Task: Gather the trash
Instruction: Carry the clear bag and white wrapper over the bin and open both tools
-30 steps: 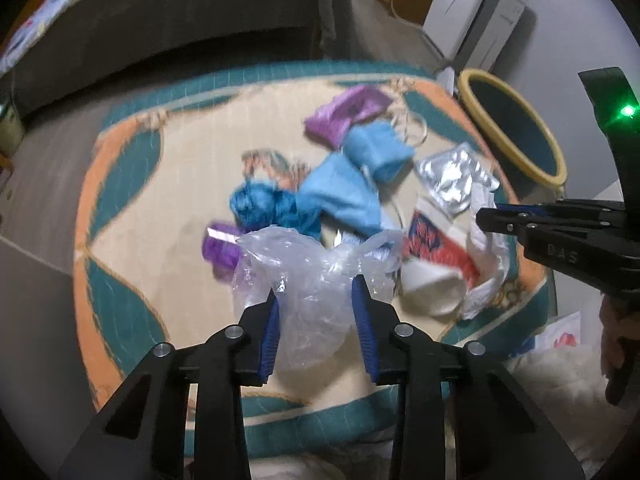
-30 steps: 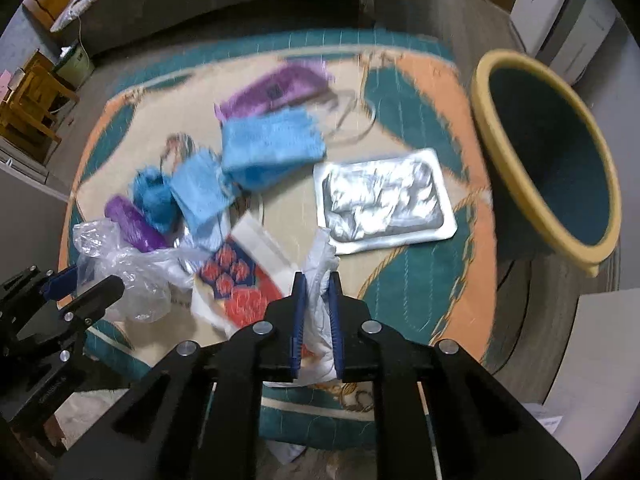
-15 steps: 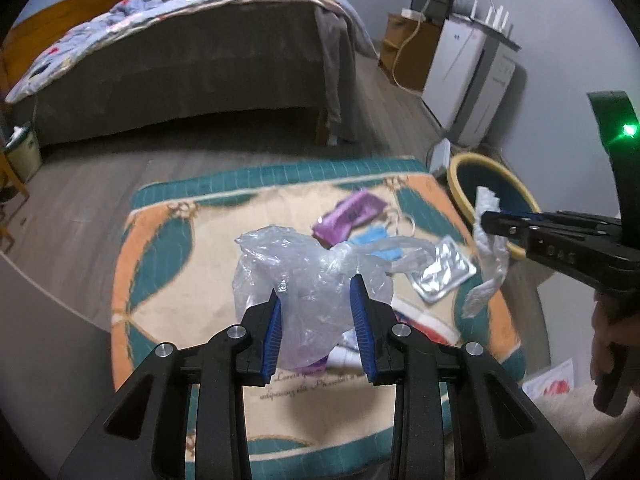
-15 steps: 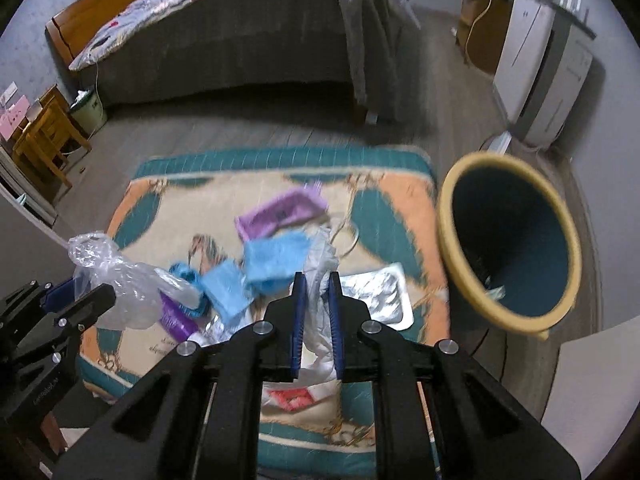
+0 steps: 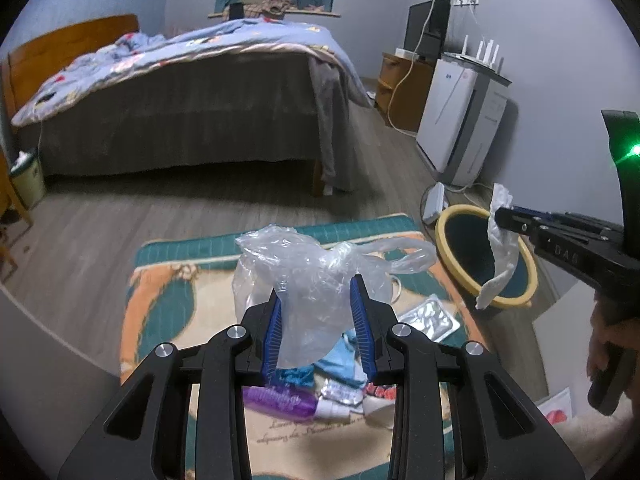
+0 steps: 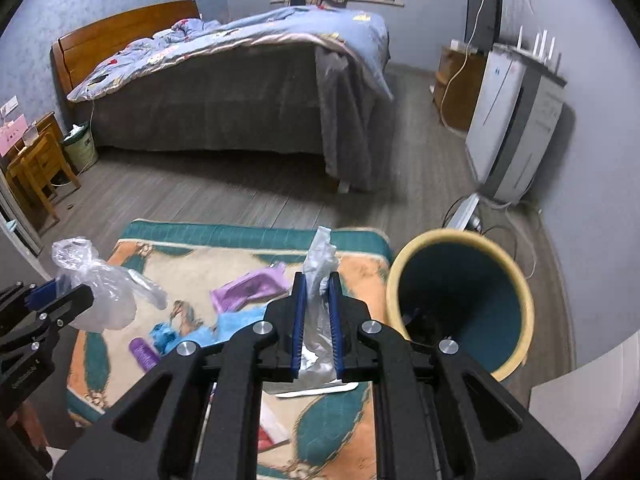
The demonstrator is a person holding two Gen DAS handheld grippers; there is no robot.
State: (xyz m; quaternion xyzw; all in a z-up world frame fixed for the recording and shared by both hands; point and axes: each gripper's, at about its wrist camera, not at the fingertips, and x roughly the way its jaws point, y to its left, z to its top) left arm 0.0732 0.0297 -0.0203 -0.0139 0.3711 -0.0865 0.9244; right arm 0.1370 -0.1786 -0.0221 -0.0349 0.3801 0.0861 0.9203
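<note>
My left gripper (image 5: 316, 312) is shut on a crumpled clear plastic bag (image 5: 316, 272), held well above the patterned mat (image 5: 160, 304). My right gripper (image 6: 317, 292) is shut on a white crumpled wrapper (image 6: 318, 264); in the left wrist view that wrapper (image 5: 498, 256) dangles in front of the yellow-rimmed bin (image 5: 486, 256). The bin (image 6: 460, 304) stands just right of the mat (image 6: 132, 264), mouth tilted toward me. On the mat lie a purple pouch (image 6: 250, 290), blue cloths (image 6: 236, 326), a purple tube (image 6: 144, 352) and a foil tray (image 5: 430, 318).
A bed (image 5: 180, 108) fills the back of the room. A white appliance (image 5: 460, 120) and a wooden cabinet (image 5: 402, 92) stand along the right wall, with cables (image 6: 500, 232) on the floor by the bin. A wooden stool (image 6: 36, 164) and a small green bucket (image 6: 82, 148) sit at left.
Both grippers rose off the mat and tipped upward, each carrying its piece of trash. The bed and room came into view, and the mat's litter dropped low in the frames.
</note>
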